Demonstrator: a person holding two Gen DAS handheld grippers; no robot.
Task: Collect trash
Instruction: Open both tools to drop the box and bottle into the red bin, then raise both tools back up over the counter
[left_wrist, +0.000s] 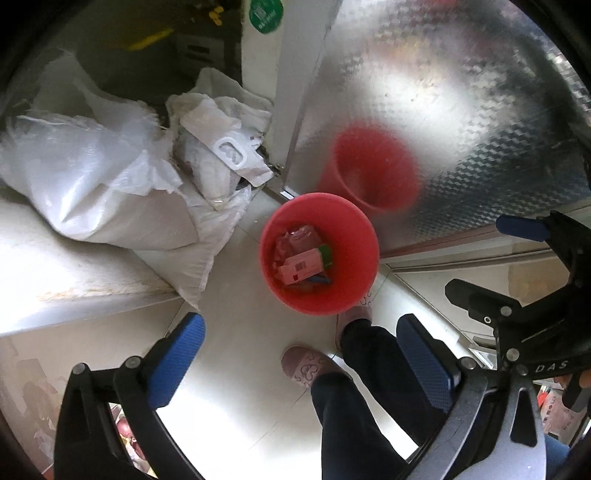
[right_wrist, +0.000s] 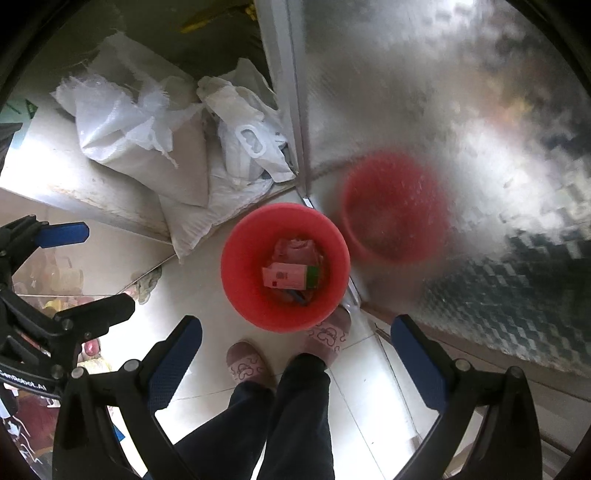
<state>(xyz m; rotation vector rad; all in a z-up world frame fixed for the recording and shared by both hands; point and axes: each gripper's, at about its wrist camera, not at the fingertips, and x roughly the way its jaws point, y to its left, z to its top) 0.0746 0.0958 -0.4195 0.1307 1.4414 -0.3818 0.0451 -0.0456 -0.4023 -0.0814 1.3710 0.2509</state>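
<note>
A red trash bin (left_wrist: 354, 273) stands on the pale floor; it also shows in the right wrist view (right_wrist: 243, 280). Inside lie a pink-and-green carton (left_wrist: 304, 266) (right_wrist: 288, 277) and other wrappers. My left gripper (left_wrist: 303, 354) is open and empty, held high above the floor in front of the bin. My right gripper (right_wrist: 295, 354) is open and empty, above the bin's near side. The right gripper's fingers (left_wrist: 524, 227) show at the right of the left wrist view; the left gripper's fingers (right_wrist: 62, 234) show at the left of the right wrist view.
White woven sacks and plastic bags (left_wrist: 110, 177) (right_wrist: 166, 147) are piled left of the bin. A patterned metal door (left_wrist: 461, 110) (right_wrist: 443, 110) behind it mirrors the bin. The person's legs and pink slippers (left_wrist: 306, 369) (right_wrist: 247, 365) stand beside the bin.
</note>
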